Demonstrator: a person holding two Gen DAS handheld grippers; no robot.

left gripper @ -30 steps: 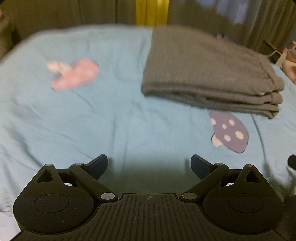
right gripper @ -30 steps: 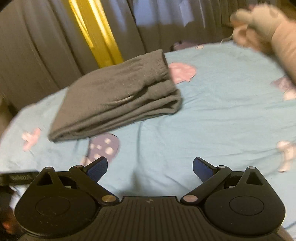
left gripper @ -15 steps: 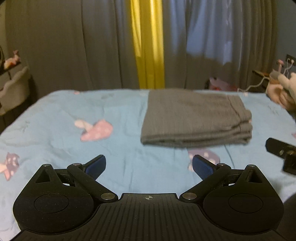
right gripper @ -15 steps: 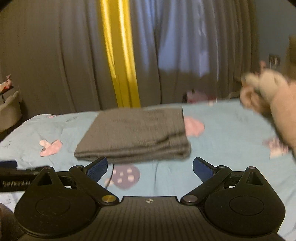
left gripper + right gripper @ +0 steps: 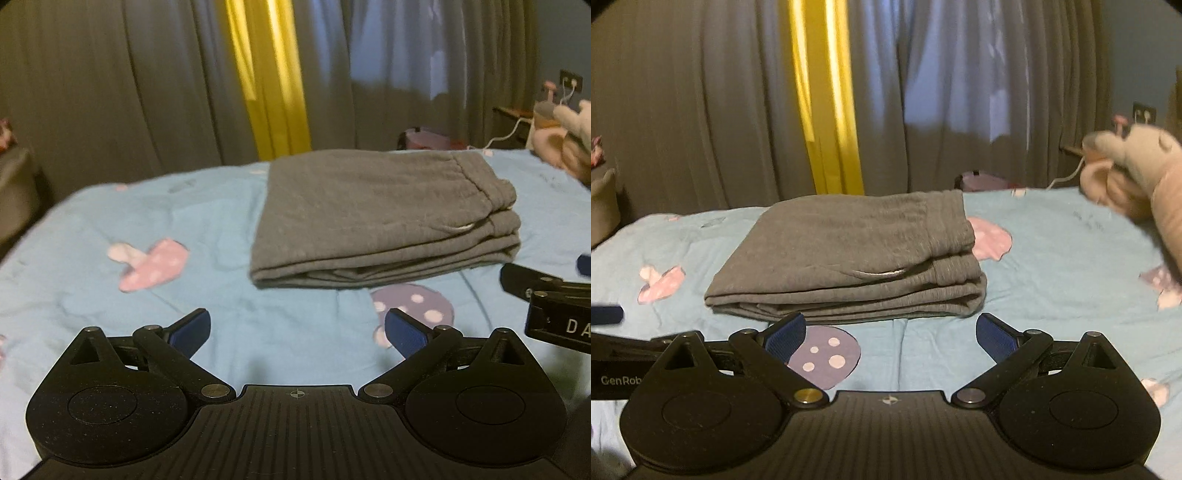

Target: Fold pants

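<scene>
Pants folded, both tools empty.
My left gripper [image 5: 297, 332] and right gripper [image 5: 890, 332] gape wide, holding nothing; the grey sweatpants [image 5: 849, 254] lie stacked just beyond them on the blue bedsheet [image 5: 1052, 258] (long axis crosswise), nearer my right.

Folded pants [image 5: 380, 218] lie on the bed [image 5: 92, 229], layers stacked, waistband to the right, folded edge to the left. Curtains [image 5: 147, 85] hang behind the bed. A stuffed toy [image 5: 1130, 173] sits at the far right, beside the bed's back corner. The left gripper [image 5: 297, 332] and right gripper [image 5: 890, 334] are in front of the pants, apart from them, jaws spread with nothing between. The right gripper lies to the right of the left one, side by side. A mushroom print [image 5: 827, 356] on the bed lies just before the pants' front edge.
</scene>
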